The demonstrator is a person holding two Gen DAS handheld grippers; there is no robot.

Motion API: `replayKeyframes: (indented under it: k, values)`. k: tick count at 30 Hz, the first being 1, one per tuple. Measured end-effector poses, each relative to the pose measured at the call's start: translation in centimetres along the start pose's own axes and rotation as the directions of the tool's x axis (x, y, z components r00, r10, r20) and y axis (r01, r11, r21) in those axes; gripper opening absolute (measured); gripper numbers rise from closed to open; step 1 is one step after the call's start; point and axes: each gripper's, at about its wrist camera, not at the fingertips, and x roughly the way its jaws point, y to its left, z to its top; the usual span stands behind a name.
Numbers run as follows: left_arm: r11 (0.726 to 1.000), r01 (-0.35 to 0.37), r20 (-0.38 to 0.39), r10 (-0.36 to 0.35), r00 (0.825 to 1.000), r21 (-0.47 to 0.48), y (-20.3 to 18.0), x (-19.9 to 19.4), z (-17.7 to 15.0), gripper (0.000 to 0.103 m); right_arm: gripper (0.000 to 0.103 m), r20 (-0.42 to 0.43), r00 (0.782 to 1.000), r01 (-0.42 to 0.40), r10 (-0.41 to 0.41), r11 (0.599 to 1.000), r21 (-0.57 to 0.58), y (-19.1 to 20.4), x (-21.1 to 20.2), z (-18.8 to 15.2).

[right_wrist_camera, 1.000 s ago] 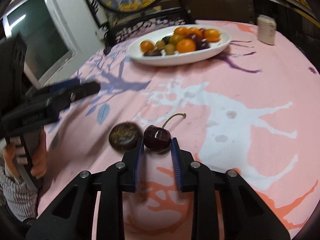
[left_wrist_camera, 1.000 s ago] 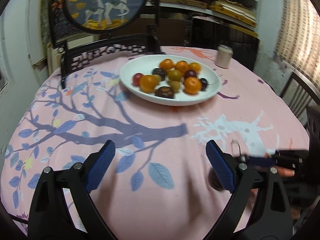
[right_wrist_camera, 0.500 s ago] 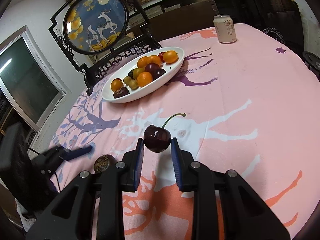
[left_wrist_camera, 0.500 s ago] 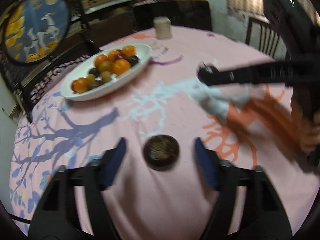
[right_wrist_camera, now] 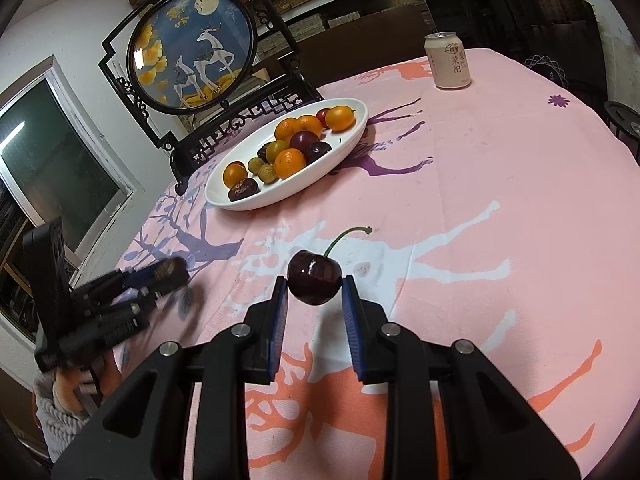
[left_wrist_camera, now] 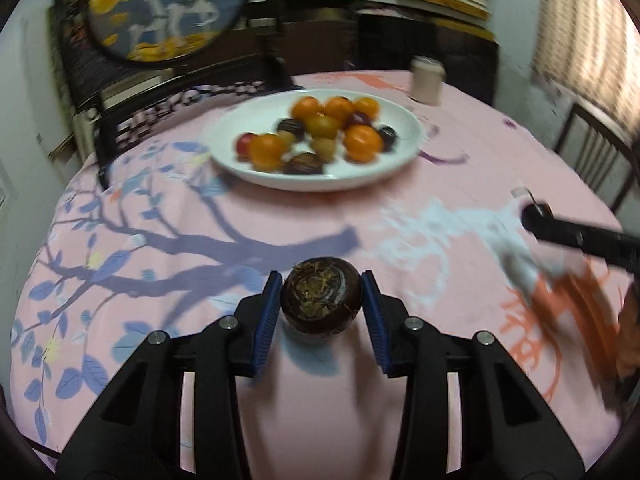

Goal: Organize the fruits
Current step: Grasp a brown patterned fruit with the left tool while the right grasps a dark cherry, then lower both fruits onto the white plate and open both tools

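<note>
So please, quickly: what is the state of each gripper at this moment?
Left gripper: closed on the dark brown round fruit.
Right gripper: closed on the cherry, held above the tablecloth.

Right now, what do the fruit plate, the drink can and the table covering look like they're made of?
The plate looks like glazed white ceramic, smooth with a soft sheen, though it could be melamine. The can appears to be thin metal with a matte printed beige wrap and a bare silvery rim. The tablecloth seems to be woven printed fabric: dull, non-reflective, with faint creases.
</note>
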Motion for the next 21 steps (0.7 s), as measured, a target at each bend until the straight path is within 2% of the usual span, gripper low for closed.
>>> replayKeyframes:
  k: [4,12,21]
  values:
    - [0.999,-0.012,0.026,0.013,1.000,-0.033,0.9,-0.6,0.5,0.041,0.028,0.019,1.000,-0.010,0.010,1.000,-0.006,0.2,-0.5,0.0]
    - [0.996,-0.089,0.032,0.089,0.995,-0.021,0.2,-0.4,0.1,0.041,0.028,0.016,1.000,-0.004,0.005,0.999,-0.051,1.3,-0.4,-0.5]
    - [0.995,-0.095,0.053,0.096,0.994,-0.025,0.1,-0.8,0.1,0.041,0.028,0.012,1.000,0.019,-0.018,0.996,-0.088,2.1,-0.1,-0.8]
